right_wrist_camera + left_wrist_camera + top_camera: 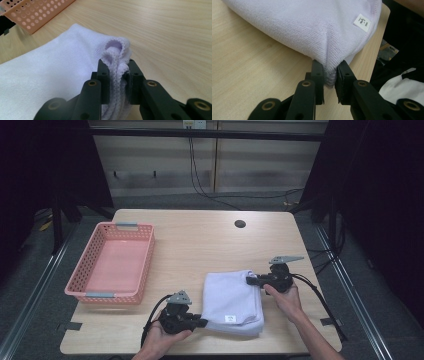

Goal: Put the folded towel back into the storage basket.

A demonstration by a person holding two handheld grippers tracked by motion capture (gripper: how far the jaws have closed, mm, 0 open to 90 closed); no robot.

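A folded lavender towel (231,301) with a small white label lies on the wooden table (200,240), right of the middle near the front. My left gripper (201,322) is shut on the towel's near left corner (329,72), which is lifted a little off the wood. My right gripper (251,280) is shut on the far right corner, where several bunched layers of towel edge (117,72) stand squeezed between the black jaws. A hand holds each gripper from the front edge.
An empty pink plastic basket (95,294) stands at the table's left side. A round cable hole (240,224) sits near the far edge. The table's front edge runs just behind the left hand. Cables trail from both grippers.
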